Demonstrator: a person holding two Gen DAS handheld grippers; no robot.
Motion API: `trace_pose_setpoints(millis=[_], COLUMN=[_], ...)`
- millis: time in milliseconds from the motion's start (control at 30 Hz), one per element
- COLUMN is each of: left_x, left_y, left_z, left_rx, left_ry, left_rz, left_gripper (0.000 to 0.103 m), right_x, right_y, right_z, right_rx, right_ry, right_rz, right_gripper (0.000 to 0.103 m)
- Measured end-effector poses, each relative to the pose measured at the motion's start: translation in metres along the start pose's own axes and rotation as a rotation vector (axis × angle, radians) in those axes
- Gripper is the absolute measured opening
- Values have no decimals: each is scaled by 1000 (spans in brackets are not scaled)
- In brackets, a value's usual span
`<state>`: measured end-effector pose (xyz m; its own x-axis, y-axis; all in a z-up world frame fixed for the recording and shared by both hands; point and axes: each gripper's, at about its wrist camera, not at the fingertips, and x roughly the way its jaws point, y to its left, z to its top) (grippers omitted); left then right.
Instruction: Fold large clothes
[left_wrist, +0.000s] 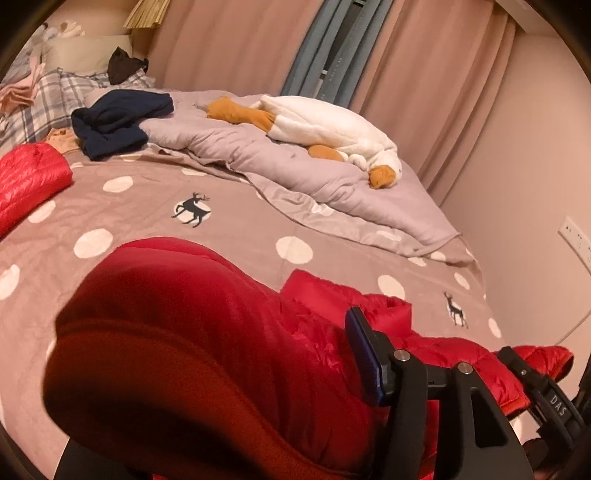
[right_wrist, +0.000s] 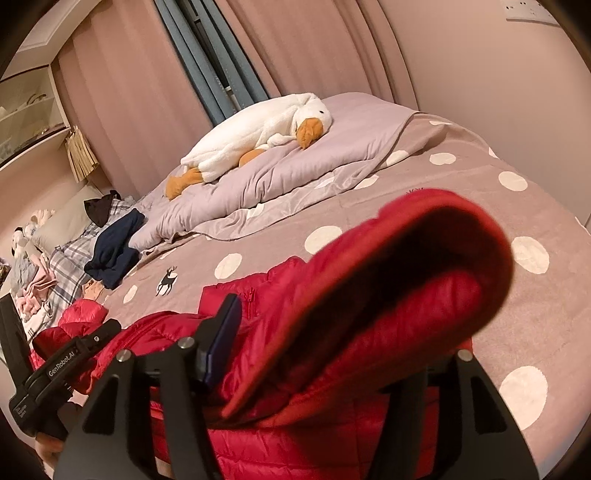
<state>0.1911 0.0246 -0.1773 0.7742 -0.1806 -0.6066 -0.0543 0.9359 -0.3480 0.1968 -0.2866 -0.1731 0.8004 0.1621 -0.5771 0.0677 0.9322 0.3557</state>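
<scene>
The red down jacket (right_wrist: 332, 295) is draped between the slack pads of both the left tool (left_wrist: 236, 369) and the right tool (right_wrist: 343, 321); the fold should be smoothed toward 12 o'clock on the bed (right_wrist: 480, 192).

Both my wrist cameras sit low at the bed's (left_wrist: 229, 221) near edge, looking across it toward the curtains (right_wrist: 140, 81), the red jacket (left_wrist: 221, 332) close up; both share the plush goose (right_wrist: 258, 129).

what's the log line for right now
left hand-held gripper open | right hand-held gripper open | red jacket draped over both, on bed
</scene>
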Motion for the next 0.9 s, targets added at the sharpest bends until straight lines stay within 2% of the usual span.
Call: trace_pose_setpoints(millis=[133,233,400,467,567,633,667,767,900], left_x=[2,2,-7,-11,-14,-15,-16,-18,-19], left_y=[1,1,1,1,2,5,6,8,9], left_z=[0,0,1,2,2,3,4,5,6], left_rx=[-7,-10,-9,0,-5,-25,-34,-56,-59], left_ry=[4,9,-38,-58,-72,-85,-90,-105,-107], left_rz=[28,40,62,71,54,22,9,-7,-4], left_gripper=[61,62,63,67,80,95,97,98,98], right_x=[-1,-1,-6,-7,-8,-8,-9,-11,-21], right_y=[-1,-2,-4,-4,-4,-3,-4,-4,-2], right_z=[0,0,1,1,1,1,1,1,2], right_rx=[3,1,-8,-6,-2,-1,0,2,7], right_ry=[1,-3,-25,-28,-30,-30,-31,-43,-79], right_rz=[2,0,-12,-7,-7,-7,-7,-6,6], right_gripper=[61,67,72,72,73,73,74,82,86])
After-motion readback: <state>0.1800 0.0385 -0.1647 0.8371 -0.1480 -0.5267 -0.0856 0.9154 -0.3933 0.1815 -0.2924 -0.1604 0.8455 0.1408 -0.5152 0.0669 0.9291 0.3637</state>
